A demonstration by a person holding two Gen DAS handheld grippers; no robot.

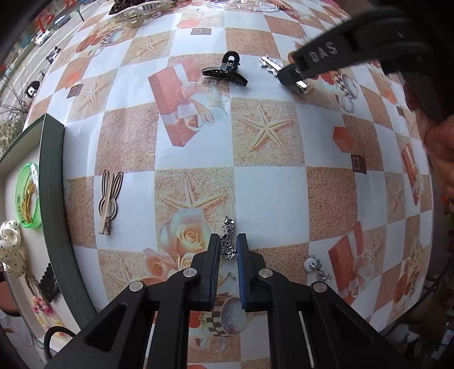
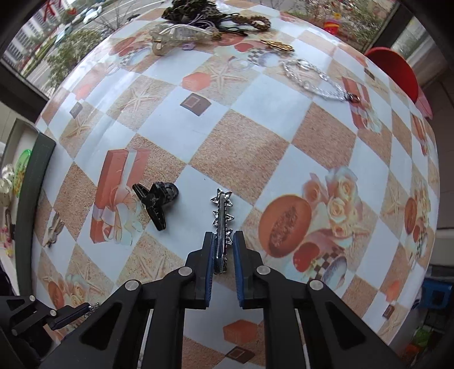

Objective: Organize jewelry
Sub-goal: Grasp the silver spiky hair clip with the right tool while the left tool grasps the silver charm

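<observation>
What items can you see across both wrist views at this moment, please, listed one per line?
Silver leafy metal piece: one, between left gripper's pads.
Silver star-studded hair clip: one, between right gripper's pads.
Black plastic claw clip: one, left of star clip.
Wooden rabbit-ear clip: one, tan, beside tray.
Green-framed tray: one, left edge, holding green bangle.
Clear bead chain: one, far right.
Pile of hair accessories: several, far edge.
Patterned tablecloth: one, orange and white.
Left gripper: shut.
Right gripper: shut.
</observation>
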